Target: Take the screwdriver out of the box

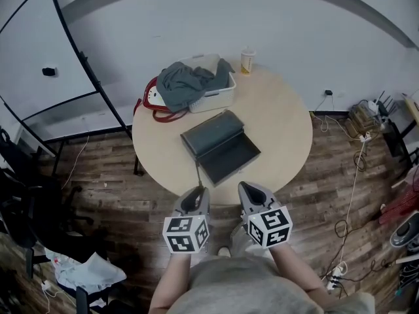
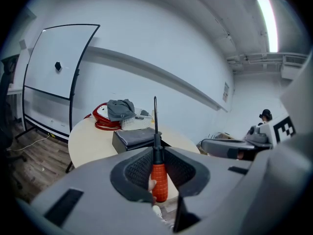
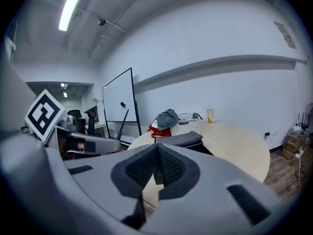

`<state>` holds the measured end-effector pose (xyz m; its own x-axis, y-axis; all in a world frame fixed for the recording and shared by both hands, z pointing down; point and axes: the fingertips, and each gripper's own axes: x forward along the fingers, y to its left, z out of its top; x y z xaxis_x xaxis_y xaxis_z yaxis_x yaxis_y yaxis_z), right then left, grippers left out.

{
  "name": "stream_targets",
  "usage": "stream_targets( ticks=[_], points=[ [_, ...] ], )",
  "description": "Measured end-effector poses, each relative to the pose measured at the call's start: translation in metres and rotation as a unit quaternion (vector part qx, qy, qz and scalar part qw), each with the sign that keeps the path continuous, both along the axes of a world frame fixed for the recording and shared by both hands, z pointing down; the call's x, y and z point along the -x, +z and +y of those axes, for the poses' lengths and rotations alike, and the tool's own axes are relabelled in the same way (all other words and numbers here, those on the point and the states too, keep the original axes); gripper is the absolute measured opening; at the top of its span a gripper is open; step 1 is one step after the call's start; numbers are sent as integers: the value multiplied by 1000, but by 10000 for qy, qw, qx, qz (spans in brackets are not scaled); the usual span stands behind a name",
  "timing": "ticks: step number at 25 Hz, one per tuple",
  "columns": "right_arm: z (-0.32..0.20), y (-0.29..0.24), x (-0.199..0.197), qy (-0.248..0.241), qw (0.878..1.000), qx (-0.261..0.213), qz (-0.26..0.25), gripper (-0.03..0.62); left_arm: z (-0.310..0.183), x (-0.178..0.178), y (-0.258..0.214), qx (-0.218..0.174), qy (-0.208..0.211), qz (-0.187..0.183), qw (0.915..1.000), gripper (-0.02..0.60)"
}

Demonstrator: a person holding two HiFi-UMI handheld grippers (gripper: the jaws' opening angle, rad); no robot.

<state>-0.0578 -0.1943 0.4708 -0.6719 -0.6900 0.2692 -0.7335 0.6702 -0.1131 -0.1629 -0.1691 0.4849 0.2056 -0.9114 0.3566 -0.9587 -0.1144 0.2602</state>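
An orange-handled screwdriver [image 2: 159, 179] with a black shaft stands upright between the pads of my left gripper [image 2: 157, 153], which is shut on its handle. In the head view my left gripper [image 1: 196, 196] hovers over the table's near edge, and the thin screwdriver shaft [image 1: 198, 175] points toward the open dark box [image 1: 229, 159]. The box [image 2: 133, 138] lies in the middle of the round table [image 1: 281, 120] with its lid folded back. My right gripper [image 1: 248, 191] sits beside the left one, its jaws [image 3: 157, 153] shut with nothing between them.
A white basket with grey cloth [image 1: 196, 84] and a red object [image 1: 152, 101] stand at the table's far left. A cup [image 1: 247, 61] is at the far edge. A whiteboard [image 1: 39, 51] stands to the left. Cables and a power strip [image 1: 337, 270] lie on the floor at right.
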Motion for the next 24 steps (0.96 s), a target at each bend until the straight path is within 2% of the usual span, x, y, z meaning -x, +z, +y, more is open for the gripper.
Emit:
stream_targets(
  ticks=[24],
  points=[
    [-19, -11, -2, -43, 9998, -169, -35, 0, -23, 9, -7, -53, -215, 122, 9997, 66]
  ],
)
